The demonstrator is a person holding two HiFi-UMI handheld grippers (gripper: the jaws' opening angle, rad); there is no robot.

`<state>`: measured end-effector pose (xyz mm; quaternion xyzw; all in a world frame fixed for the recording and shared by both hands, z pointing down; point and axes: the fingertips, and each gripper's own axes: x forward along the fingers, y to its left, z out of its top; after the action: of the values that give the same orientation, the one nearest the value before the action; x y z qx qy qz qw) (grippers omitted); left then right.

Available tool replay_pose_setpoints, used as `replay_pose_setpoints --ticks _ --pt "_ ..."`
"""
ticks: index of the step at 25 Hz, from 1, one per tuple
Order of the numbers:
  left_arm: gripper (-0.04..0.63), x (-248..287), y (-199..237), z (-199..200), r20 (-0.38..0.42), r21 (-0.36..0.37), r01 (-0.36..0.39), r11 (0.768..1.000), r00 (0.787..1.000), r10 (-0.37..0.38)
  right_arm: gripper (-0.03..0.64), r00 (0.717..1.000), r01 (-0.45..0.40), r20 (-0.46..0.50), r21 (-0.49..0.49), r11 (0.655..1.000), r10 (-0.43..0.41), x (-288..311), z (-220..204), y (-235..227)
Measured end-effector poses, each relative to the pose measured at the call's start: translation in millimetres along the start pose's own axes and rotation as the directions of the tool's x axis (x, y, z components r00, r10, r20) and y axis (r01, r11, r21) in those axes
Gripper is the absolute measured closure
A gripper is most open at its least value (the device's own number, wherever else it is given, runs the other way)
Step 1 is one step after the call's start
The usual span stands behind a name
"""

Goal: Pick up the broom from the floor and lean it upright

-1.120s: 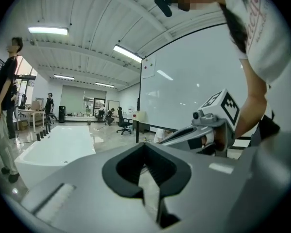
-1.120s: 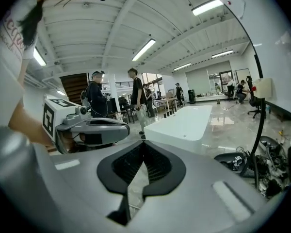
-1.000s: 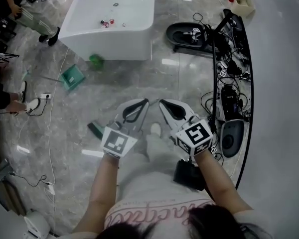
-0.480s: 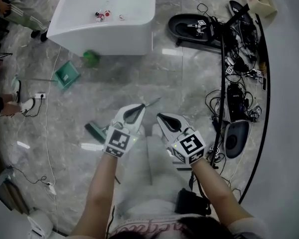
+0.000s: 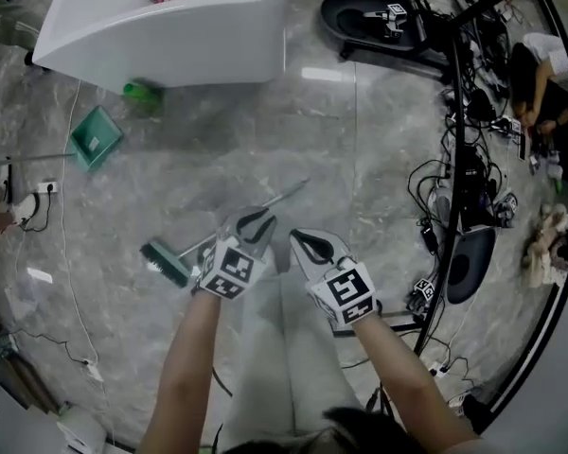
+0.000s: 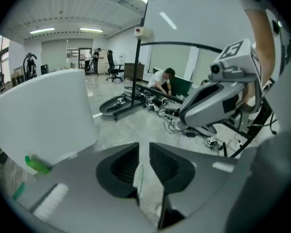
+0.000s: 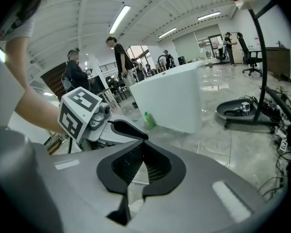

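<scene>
The broom lies flat on the grey floor, its green head (image 5: 166, 263) to the left and its silver handle (image 5: 286, 194) running up to the right. My left gripper (image 5: 258, 218) hangs low over the middle of the handle. Its jaws are opening, and in the left gripper view a narrow gap (image 6: 144, 148) shows a pale strip of handle (image 6: 138, 177) between them, untouched. My right gripper (image 5: 304, 240) hovers just right of the handle with its jaw tips (image 7: 141, 144) together and nothing in them. Each gripper shows in the other's view, the right gripper (image 6: 218, 101) and the left gripper (image 7: 94, 118).
A large white table (image 5: 170, 26) stands at the top left, with a green bottle (image 5: 142, 93) and a green dustpan (image 5: 95, 140) on the floor beside it. Black stands, cables (image 5: 459, 159) and a flat black machine (image 5: 379, 17) crowd the right side. A person (image 5: 540, 74) crouches there.
Both grippers have dropped toward the floor and now sit over the broom. The left jaws, shut before, have parted a little.
</scene>
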<state>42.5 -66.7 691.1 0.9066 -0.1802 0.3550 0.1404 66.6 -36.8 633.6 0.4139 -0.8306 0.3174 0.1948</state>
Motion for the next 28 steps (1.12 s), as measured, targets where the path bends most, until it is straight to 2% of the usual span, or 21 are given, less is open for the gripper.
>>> replay_pose_setpoints --ticks 4,12,18,22,28 --pt "0.477 55.9 12.2 -62.1 -0.129 0.030 0.043 0.999 0.991 -0.039 0.615 0.998 0.036 -0.058 -0.005 0.999 -0.036 43.0 -54.9 -32.5" --pt "0.472 137.2 18.3 -172.3 -0.307 0.087 0.104 0.991 0.949 -0.073 0.615 0.978 0.066 -0.197 -0.017 0.998 -0.068 108.4 -155.9 -69.1" --pt "0.477 191.2 20.3 -234.2 -0.379 0.098 0.130 0.987 0.922 -0.084 0.615 0.970 0.081 -0.229 -0.017 0.997 -0.083 143.2 -207.0 -89.5" --pt "0.477 218.0 22.5 -272.3 -0.435 0.115 0.149 0.982 0.897 -0.085 0.615 0.959 0.050 -0.275 -0.050 0.997 -0.062 160.4 -234.1 -96.8" --pt "0.498 245.4 22.1 -304.0 -0.488 0.106 0.176 0.979 0.867 -0.103 0.615 0.954 0.045 -0.291 -0.086 0.995 -0.069 182.7 -248.2 -118.4"
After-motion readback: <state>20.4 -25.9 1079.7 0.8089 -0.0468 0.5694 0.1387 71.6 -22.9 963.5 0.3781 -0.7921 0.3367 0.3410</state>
